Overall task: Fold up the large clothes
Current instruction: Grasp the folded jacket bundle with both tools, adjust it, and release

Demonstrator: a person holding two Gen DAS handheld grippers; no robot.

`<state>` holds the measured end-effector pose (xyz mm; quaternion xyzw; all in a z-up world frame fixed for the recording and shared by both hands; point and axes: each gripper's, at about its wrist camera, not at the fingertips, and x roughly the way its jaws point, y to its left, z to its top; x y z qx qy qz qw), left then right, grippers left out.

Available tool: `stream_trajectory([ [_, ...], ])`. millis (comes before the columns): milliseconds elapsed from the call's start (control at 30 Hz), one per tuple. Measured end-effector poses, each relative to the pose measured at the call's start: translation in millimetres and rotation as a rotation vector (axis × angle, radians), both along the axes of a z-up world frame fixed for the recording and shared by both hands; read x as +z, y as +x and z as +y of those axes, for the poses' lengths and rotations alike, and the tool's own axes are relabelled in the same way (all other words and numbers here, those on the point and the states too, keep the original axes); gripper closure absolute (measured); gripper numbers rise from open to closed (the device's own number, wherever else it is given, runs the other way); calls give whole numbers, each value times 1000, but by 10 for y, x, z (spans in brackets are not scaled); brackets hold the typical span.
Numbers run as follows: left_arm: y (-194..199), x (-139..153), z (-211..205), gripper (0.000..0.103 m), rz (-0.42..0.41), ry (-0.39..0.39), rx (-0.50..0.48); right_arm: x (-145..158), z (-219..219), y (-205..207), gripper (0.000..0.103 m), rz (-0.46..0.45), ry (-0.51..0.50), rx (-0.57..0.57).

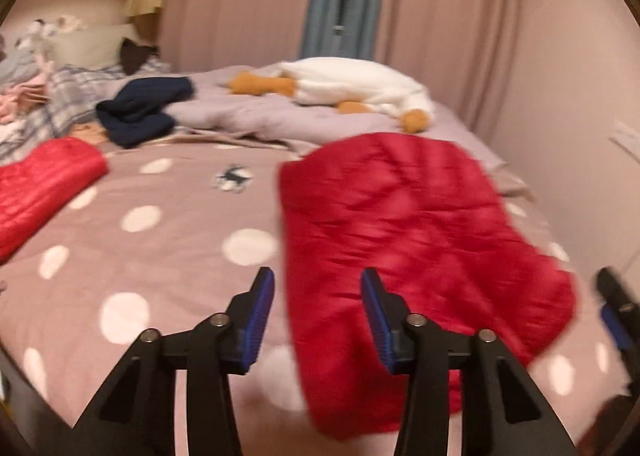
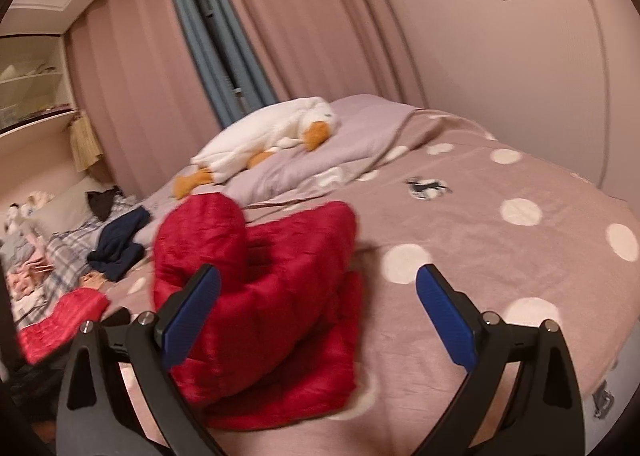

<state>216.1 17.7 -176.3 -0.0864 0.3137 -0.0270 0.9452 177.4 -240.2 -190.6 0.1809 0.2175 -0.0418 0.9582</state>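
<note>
A red quilted jacket (image 1: 400,224) lies folded on the pink dotted bed cover (image 1: 160,256), with its near edge by the bed's front. My left gripper (image 1: 317,280) hovers over the jacket's left edge; its blue pads stand apart and nothing is pinched between them. At the right rim of the left wrist view is my right gripper (image 1: 616,312). In the right wrist view the jacket (image 2: 272,276) looks bunched and puffy. My right gripper (image 2: 318,280) stands wide open just in front of it, with its left finger (image 2: 192,316) over the red fabric.
A second red garment (image 1: 48,184) lies at the left edge of the bed. A navy garment (image 1: 140,108), a white plush goose (image 1: 352,86) on a lilac quilt and a plaid bedding pile (image 1: 60,96) fill the far side. Curtains and a wall stand close behind and to the right.
</note>
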Motion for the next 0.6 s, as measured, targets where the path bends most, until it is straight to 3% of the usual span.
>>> stream_trajectory([
  [133,98,-91,139,60,41,-54,10,88,267,198,3,-43,-14,110],
  [267,117,-105,199,60,46,-39,19,-1,561,492,4,-50,-18,285],
  [333,129,-125,214,60,49,-59,3,-165,631,653,14,16,-52,300],
  [400,83,-105,210,60,56,-67,2,-362,607,819,63,146,-135,169],
  [500,108,-125,207,60,67,-70,6,-526,276,872,72,193,19,134],
  [600,145,-151,185,60,80,-85,-11,-564,96,793,72,211,9,80],
])
